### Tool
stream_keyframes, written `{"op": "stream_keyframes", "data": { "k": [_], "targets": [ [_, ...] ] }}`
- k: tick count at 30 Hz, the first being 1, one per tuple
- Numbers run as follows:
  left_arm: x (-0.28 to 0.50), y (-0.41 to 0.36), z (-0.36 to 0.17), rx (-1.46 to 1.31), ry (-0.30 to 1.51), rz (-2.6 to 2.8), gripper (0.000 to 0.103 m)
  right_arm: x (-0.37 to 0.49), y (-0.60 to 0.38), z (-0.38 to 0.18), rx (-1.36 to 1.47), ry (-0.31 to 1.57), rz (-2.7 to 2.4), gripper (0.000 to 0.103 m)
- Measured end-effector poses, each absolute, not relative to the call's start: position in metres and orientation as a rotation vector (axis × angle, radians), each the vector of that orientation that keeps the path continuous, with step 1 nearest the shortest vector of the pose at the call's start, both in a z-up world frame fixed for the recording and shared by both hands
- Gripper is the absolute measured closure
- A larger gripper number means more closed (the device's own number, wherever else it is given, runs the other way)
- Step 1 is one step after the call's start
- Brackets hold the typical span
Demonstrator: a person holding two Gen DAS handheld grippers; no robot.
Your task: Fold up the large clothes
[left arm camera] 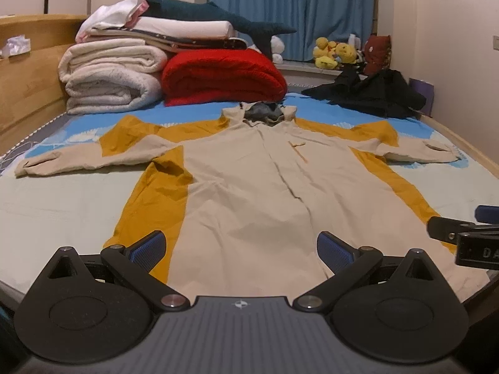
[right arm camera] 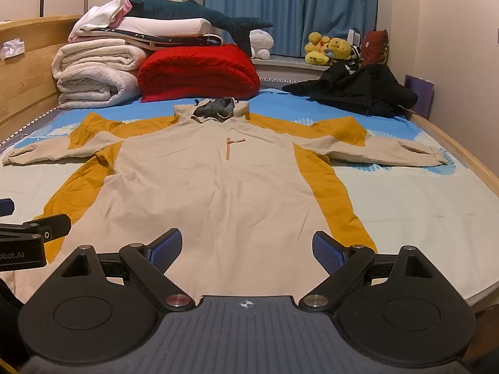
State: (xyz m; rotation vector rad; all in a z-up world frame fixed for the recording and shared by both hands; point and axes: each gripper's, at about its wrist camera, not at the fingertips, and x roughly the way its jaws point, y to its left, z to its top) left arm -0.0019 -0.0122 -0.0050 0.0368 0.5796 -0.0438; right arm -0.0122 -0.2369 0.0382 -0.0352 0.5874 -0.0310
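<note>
Lying flat, beige/mustard hooded jacket [left arm camera: 249, 187], wrinkled cotton-ish, both jaws wide, empty

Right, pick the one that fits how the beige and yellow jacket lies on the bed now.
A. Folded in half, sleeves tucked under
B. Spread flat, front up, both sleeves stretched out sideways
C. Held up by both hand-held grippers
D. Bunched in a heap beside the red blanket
B: the jacket lies flat on the bed, hood at the far end, sleeves out to each side, untouched.
</note>
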Motion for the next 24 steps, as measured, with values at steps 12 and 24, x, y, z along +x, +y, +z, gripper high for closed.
{"op": "stream_keyframes", "data": {
  "k": [12,24],
  "targets": [
    [-0.0015,-0.0122,-0.0054,0.043,0.587,-0.048,0.001,-0.0155,-0.2361,0.043,-0.038,0.59,-0.025,0.012],
    [-0.0024,-0.0144,-0.0034,0.042,0.585,-0.066,0.006,-0.0188,-0.2353,0.0472,-0.043,0.59,-0.022,0.012]
  ]
}}
